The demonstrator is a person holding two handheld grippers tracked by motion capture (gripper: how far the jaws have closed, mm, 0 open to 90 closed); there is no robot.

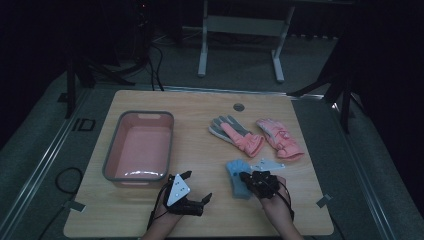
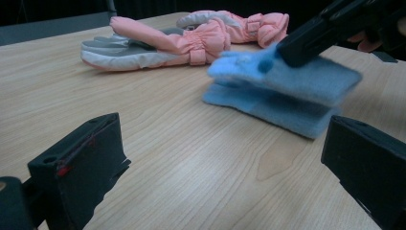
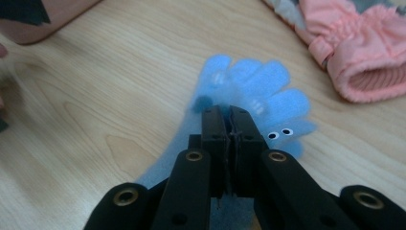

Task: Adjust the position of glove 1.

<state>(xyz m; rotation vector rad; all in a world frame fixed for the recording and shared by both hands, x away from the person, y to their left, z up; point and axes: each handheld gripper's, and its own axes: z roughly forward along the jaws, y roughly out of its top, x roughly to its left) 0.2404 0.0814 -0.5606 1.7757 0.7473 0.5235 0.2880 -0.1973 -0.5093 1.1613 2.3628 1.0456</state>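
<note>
Wooden table (image 1: 200, 210) in a seemingly dark room.

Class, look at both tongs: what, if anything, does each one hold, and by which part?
The right tongs are shut on the blue glove, near its palm. The left tongs are open, holding nothing.

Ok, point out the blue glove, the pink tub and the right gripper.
blue glove (image 3: 282, 103), right gripper view, on its fingers.
pink tub (image 1: 111, 150), high view, on its grey left rim.
right gripper (image 3: 229, 120), right gripper view, at its shut jaw tips.
</note>
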